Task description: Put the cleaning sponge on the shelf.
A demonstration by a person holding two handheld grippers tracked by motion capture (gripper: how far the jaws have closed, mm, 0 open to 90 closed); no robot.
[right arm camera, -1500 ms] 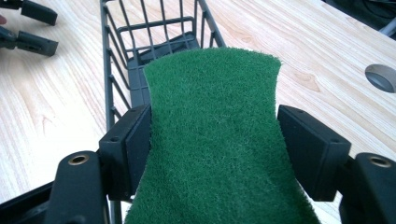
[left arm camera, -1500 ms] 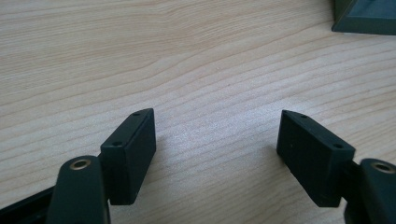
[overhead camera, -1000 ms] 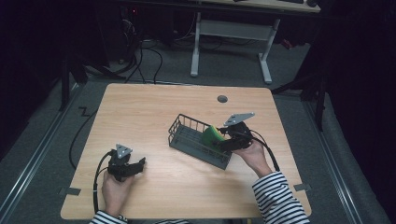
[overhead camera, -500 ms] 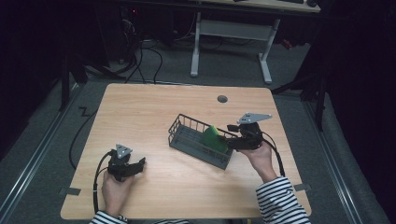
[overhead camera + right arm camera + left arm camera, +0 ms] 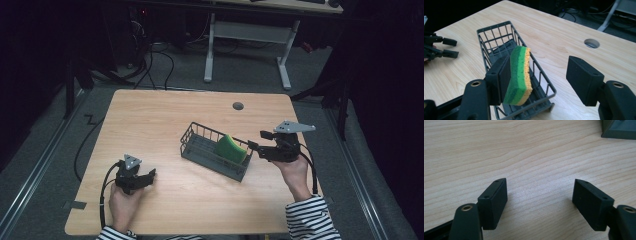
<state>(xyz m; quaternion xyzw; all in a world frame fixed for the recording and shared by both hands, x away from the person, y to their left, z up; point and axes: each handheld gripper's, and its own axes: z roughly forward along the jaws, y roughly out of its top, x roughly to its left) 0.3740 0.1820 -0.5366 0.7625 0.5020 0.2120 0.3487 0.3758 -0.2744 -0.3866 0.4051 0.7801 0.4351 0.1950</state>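
Green sponge (image 5: 231,148) leans inside the wire basket (image 5: 200,150), so the right gripper (image 5: 253,145), jaws apart, holds nothing. Left gripper (image 5: 150,175) rests open on the bench (image 5: 150,115).

A light wooden table (image 5: 165,125) with visible grain is seen, standing on a grey floor (image 5: 250,75). A round cable hole (image 5: 238,106) is cut into the top at about one o'clock from the centre. A dark wire basket (image 5: 200,150) is set directly on the wood, just right of the centre towards four o'clock, turned at a slant to the table's edges.
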